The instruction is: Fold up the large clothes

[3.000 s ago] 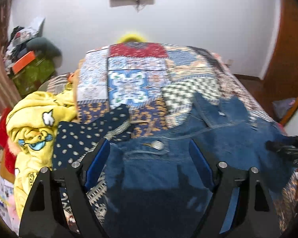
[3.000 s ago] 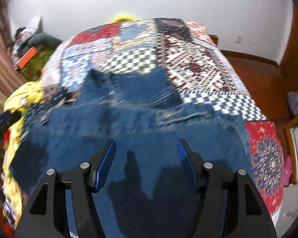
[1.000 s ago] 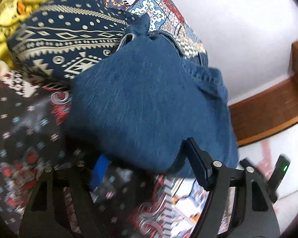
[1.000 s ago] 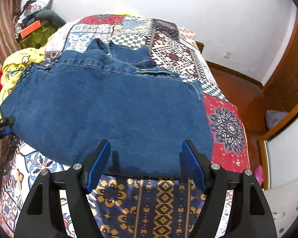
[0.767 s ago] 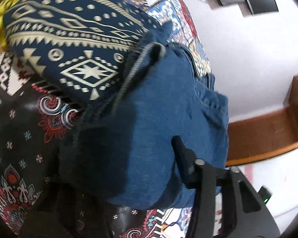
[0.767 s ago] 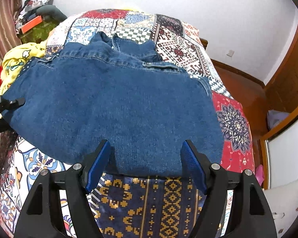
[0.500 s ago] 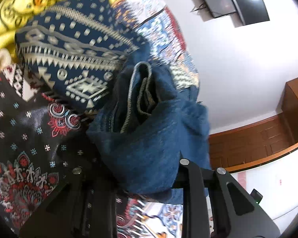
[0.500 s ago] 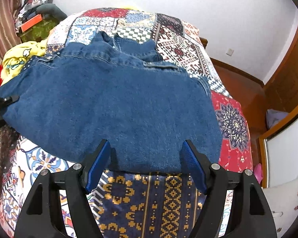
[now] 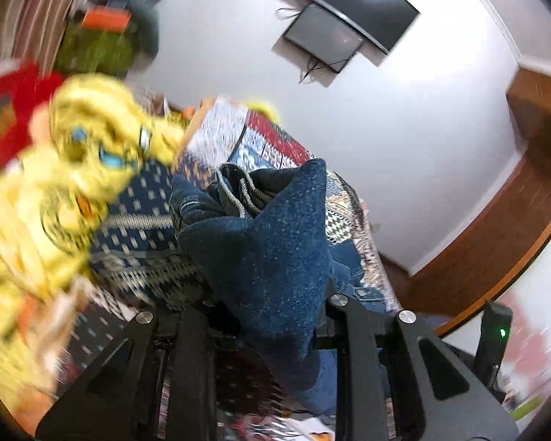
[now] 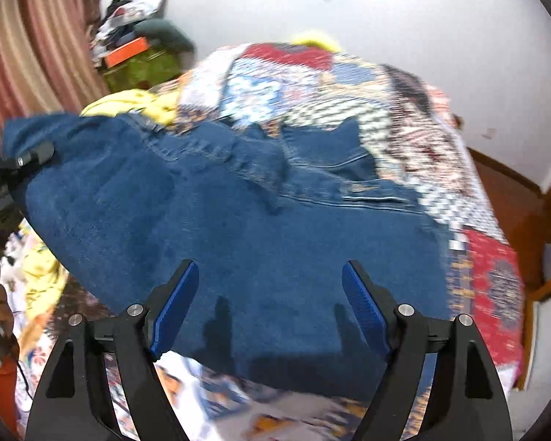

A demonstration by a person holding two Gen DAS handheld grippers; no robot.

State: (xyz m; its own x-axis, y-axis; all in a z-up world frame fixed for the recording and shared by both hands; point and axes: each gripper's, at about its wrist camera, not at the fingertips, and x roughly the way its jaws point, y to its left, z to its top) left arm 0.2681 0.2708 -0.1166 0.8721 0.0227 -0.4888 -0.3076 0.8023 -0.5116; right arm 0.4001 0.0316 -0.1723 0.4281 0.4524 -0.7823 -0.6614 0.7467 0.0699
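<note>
Blue denim jeans (image 10: 246, 228) lie spread across a patchwork bed cover (image 10: 404, 117). My left gripper (image 9: 275, 316) is shut on a bunched fold of the jeans (image 9: 275, 250) and holds it lifted above the bed. In the right wrist view that same left gripper (image 10: 25, 161) shows at the far left, with the jeans' left edge raised in it. My right gripper (image 10: 268, 294) hovers over the near part of the jeans, its jaws opening, blue pads (image 10: 172, 305) wide apart and nothing pressed between them.
A yellow printed garment (image 9: 73, 169) and a navy patterned cloth (image 9: 139, 228) lie at the bed's left side. Clutter with an orange box (image 10: 128, 51) is piled by striped curtains (image 10: 36, 55). A screen (image 9: 349, 11) hangs on the white wall. Wooden floor (image 10: 503, 183) runs on the right.
My left gripper closed on the jeans' left edge and lifted it up off the bed. My right gripper moved sideways over the jeans and its jaws widened a little.
</note>
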